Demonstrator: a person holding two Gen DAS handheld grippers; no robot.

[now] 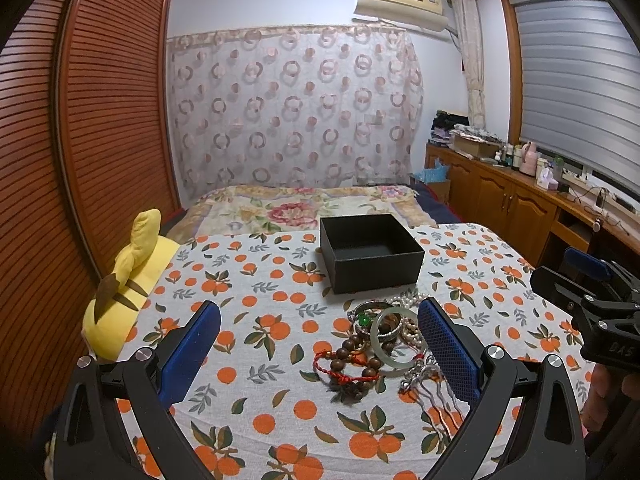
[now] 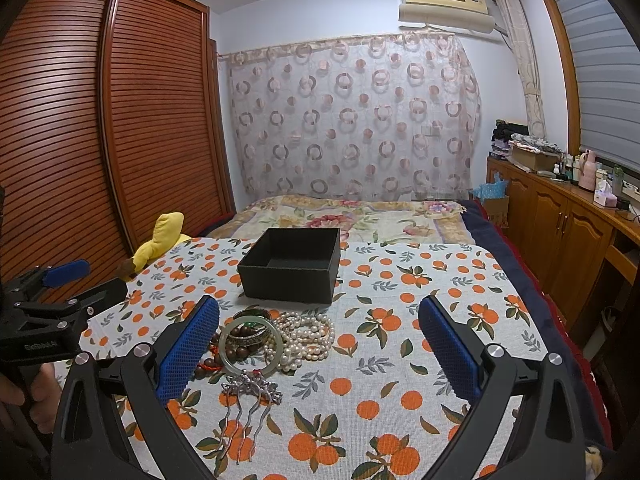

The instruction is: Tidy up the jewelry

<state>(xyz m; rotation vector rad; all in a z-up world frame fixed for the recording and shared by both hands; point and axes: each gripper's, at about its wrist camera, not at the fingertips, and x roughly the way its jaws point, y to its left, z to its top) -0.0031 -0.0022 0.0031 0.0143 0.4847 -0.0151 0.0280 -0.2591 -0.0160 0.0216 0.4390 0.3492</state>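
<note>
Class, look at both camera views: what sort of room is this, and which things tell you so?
Most likely a home bedroom: a bed with a floral blanket, a louvred wooden wardrobe, and a wall air conditioner above the curtain.

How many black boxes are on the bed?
1. The black box sits open and empty on the orange-print cloth, just behind the pile of jewelry. No other box shows, though the bed's far end is partly hidden.

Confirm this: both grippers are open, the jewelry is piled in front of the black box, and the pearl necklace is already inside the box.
Not quite. The right wrist view shows the pearl necklace in the jewelry pile on the cloth; the black box looks empty. Both the left gripper and right gripper are open.
</note>
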